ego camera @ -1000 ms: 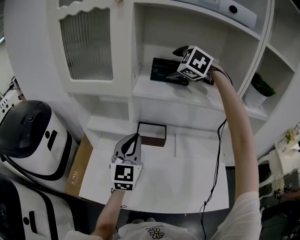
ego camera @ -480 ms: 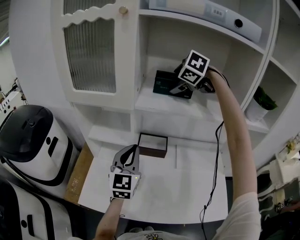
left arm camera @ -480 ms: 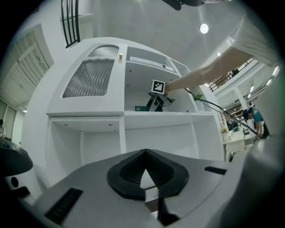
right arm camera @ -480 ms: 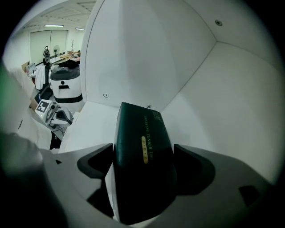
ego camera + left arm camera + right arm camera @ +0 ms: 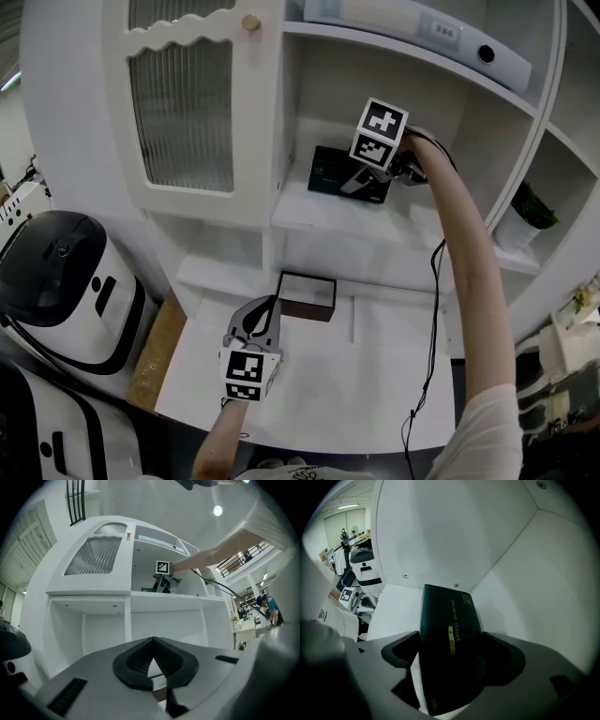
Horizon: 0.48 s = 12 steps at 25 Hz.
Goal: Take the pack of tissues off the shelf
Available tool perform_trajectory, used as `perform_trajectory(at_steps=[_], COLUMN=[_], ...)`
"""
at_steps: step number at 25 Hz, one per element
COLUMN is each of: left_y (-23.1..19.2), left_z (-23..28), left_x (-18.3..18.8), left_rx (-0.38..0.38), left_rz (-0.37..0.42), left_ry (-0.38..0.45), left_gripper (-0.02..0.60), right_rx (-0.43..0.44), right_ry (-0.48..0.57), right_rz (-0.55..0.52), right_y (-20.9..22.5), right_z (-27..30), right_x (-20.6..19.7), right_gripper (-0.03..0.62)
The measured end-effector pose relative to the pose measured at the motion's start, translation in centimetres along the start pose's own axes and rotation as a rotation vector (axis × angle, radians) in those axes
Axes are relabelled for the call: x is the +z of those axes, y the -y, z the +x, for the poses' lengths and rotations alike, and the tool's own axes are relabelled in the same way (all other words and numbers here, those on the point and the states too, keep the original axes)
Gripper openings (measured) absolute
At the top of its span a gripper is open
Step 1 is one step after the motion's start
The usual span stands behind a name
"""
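On the shelf (image 5: 314, 208), near its back edge, lies the dark pack of tissues (image 5: 326, 172). My right tongs (image 5: 359, 181) are clamped across it, and their marker cube hides its right end from the head view. My left tongs (image 5: 267, 307) hang pinched together and empty over the worktop (image 5: 375, 366), just short of a small open box (image 5: 307, 293) at its back edge.
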<state>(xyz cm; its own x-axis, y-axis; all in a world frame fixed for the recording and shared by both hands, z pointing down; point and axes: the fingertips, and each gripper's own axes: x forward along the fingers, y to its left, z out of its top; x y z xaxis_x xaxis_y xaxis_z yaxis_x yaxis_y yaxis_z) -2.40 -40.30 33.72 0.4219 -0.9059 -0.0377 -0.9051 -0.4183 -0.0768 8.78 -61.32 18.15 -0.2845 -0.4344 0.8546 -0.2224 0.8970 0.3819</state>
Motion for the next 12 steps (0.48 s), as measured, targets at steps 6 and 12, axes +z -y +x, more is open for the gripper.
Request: perform_trajectory(at_steps=[6, 12], left_y=[0.9, 1.5], left_z=[0.5, 0.5], left_x=[-0.2, 0.0], left_rx=[-0.022, -0.034], left_rz=[0.000, 0.007], left_ry=[-0.002, 0.002], left_gripper=[0.000, 0.000], right_rx=[-0.016, -0.053], right_ry=[-0.039, -0.036], right_rz=[-0.004, -0.017], right_y=[0.2, 0.1], right_z=[0.3, 0.2], right_x=[0.2, 0.2], right_gripper=[0.419, 0.413])
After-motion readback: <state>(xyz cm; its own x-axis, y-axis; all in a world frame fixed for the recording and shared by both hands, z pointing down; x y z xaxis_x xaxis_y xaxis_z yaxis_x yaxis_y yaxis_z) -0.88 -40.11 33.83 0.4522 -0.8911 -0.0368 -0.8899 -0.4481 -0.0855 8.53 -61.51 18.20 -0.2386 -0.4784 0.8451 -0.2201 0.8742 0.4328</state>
